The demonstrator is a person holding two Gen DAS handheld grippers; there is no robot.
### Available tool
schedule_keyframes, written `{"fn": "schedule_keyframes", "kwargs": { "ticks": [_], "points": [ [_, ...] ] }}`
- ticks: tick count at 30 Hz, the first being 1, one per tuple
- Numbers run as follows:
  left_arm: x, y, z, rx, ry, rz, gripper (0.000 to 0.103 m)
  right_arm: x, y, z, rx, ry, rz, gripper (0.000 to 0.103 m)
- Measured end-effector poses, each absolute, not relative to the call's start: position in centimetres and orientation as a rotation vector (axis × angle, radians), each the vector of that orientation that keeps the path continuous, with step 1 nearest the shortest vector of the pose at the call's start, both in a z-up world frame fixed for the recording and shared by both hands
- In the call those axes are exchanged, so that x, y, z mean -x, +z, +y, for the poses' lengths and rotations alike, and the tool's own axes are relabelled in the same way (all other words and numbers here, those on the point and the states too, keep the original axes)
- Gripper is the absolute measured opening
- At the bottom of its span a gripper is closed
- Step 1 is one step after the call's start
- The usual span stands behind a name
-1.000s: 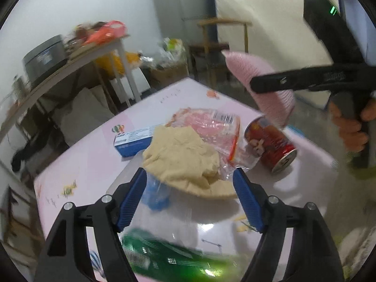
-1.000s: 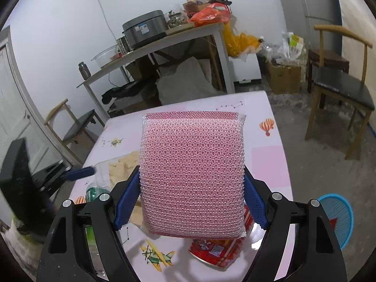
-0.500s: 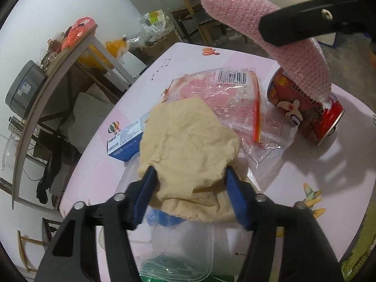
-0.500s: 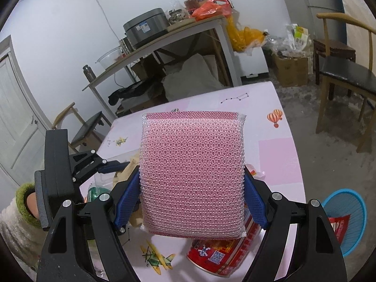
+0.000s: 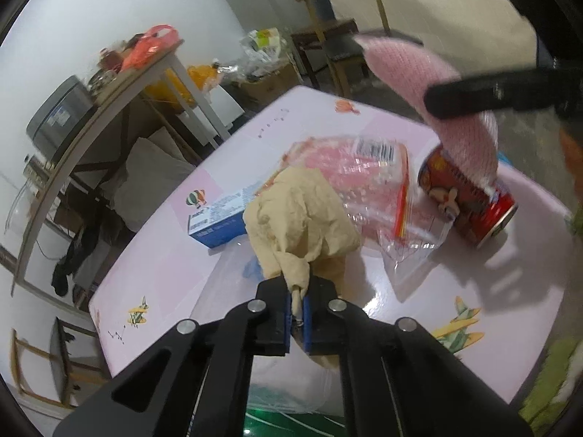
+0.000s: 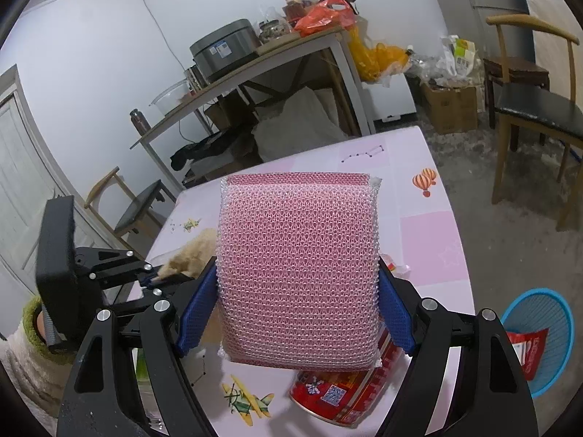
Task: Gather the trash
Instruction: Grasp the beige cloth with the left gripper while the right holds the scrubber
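My left gripper (image 5: 299, 307) is shut on the near edge of a crumpled tan paper napkin (image 5: 302, 215), which bunches up above the pink table (image 5: 182, 255). From the right wrist view the same left gripper (image 6: 151, 279) pinches the napkin (image 6: 193, 255) at the left. My right gripper (image 6: 297, 313) is shut on a pink mesh sponge (image 6: 297, 266) and holds it over the red can (image 6: 342, 393). In the left wrist view the sponge (image 5: 437, 98) hangs above the can (image 5: 466, 200). A clear and pink plastic bag (image 5: 364, 182) lies behind the napkin.
A blue box (image 5: 218, 218) lies left of the napkin, and a clear bottle with a green label (image 5: 288, 411) lies under my left gripper. A blue basket (image 6: 539, 342) with a red wrapper stands on the floor at the right. Chairs (image 6: 528, 102) and a cluttered side table (image 6: 273, 62) stand beyond.
My left gripper came forward onto the napkin, then its jaws shut on the near edge, bunching the napkin up. The right gripper kept still with the sponge.
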State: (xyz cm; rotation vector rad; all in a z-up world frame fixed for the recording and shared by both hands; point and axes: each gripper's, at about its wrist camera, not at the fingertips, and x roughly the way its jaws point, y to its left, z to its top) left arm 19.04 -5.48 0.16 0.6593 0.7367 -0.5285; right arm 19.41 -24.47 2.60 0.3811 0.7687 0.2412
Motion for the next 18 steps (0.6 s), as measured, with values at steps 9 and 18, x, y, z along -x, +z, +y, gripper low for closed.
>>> {"fn": "schedule_keyframes", "kwargs": {
  "ticks": [9,18],
  "points": [
    [-17.9,4.2,-2.4,-0.393,-0.554,0.647,0.003,-18.6,3.6,-24.2,-0.373,0.253,0.737,0.075],
    [-16.7,8.4,0.6,-0.136,-0.589,0.562,0.003,-18.0,4.6,-24.1,-0.364,0.250,0.714,0.074]
  ]
}}
